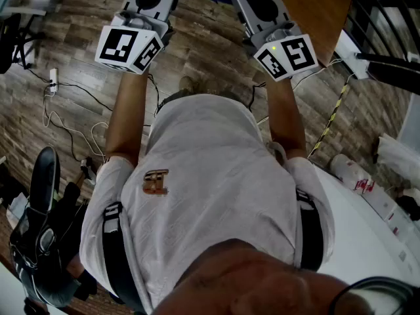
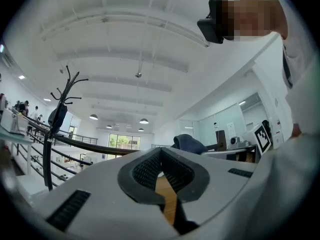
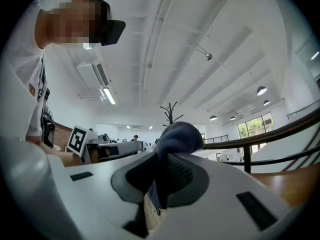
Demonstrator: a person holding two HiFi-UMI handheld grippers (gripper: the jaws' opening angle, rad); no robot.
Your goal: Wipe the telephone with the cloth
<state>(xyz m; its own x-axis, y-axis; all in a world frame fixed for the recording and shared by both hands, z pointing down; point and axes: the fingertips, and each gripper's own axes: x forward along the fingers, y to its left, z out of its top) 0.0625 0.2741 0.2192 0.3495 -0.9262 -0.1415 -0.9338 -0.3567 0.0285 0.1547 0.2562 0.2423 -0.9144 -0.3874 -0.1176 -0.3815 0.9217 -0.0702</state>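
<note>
**A:** Status, left to right?

**B:** Two tools, one per hand, both held out in front of the person's white shirt [image 1: 210, 176] and above the wood floor [image 1: 59, 25]. Two bare forearms in the head view, left forearm [image 1: 125, 117] and right forearm [image 1: 285, 117].

**A:** Left one?

**B:** Left tool [image 2: 160, 153]: jaws narrow, pad tips together, nothing between them. Wood grain shows through the slot below the tips.

**A:** Markers?

**B:** Two cubes, one per tool: left cube [image 1: 128, 48], right cube [image 1: 289, 56]. Both sit at the near end of their tool, square markers facing up to the head camera.

**A:** Right one?

**B:** Right tool [image 3: 161, 166] is clamped on the cloth [image 3: 176, 134]. One cloth, dark blue. It is pinched between the ribbed pads, with a bunch bulging above the tips and a short tail hanging below them.

**A:** Where is that in the room?

**B:** In the head view the cloth is at the top edge, just beside the near corner of the one wooden counter [image 1: 308, 8]. Can't tell whether it touches the counter. The left gripper view also catches the blue lump, off to its right.
</note>
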